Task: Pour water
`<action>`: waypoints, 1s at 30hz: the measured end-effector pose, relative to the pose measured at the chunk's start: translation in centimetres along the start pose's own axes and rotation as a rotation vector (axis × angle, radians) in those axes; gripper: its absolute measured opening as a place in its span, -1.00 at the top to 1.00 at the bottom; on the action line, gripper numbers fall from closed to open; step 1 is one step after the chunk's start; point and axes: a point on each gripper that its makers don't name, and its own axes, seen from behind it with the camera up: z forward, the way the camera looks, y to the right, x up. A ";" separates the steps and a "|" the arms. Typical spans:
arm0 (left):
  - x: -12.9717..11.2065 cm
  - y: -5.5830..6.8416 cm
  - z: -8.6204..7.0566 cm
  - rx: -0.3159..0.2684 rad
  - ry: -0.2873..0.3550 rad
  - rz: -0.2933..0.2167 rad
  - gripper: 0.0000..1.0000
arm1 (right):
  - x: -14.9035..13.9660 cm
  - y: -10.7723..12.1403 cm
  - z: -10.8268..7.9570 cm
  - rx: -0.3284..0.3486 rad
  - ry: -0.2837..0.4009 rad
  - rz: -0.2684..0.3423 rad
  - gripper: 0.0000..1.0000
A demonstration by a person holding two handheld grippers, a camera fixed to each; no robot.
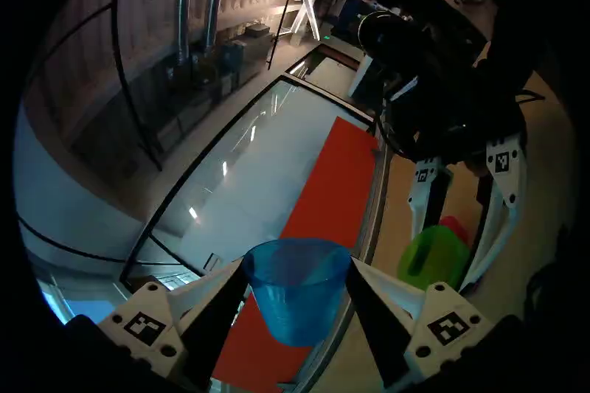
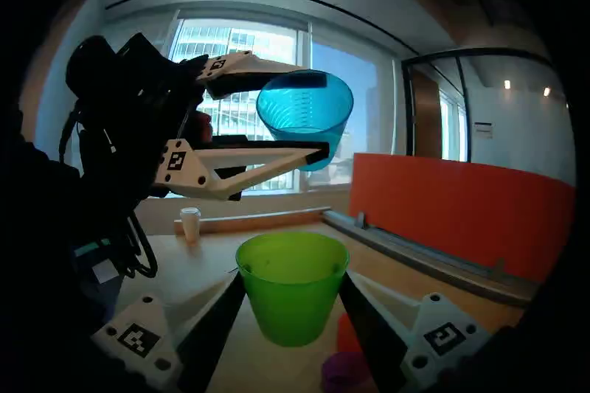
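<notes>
Blue plastic cup (image 1: 297, 297), tipped sideways, is clamped between both fingers of the left gripper (image 1: 297, 268). Lower down, the right gripper (image 2: 291, 279) squeezes a green cup (image 2: 293, 304).

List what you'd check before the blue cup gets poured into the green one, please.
1. Grip: the left gripper presses both sides of the blue cup: ok.
2. Grip: the right gripper presses both sides of the green cup: ok.
3. Green cup upright, mouth open: ok.
4. Blue cup higher than green cup in the right gripper view: ok.
5. Blue cup directly over the green cup's mouth: cannot tell.
6. Water in the blue cup: cannot tell.
</notes>
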 end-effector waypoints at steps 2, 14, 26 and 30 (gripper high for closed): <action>0.0 0.1 0.0 0.001 0.000 0.009 -0.75 | 0.0 0.0 0.0 -0.001 0.001 0.000 -0.75; 0.3 -0.3 1.0 0.016 -0.003 0.055 -0.75 | 0.1 0.2 -0.1 -0.005 0.002 -0.002 -0.75; 0.2 -0.4 0.9 0.023 -0.006 0.083 -0.75 | 0.3 0.3 -0.3 -0.006 0.008 0.000 -0.75; 0.2 -0.4 0.8 0.025 -0.007 0.094 -0.76 | 0.3 0.2 -0.3 -0.006 0.010 0.000 -0.75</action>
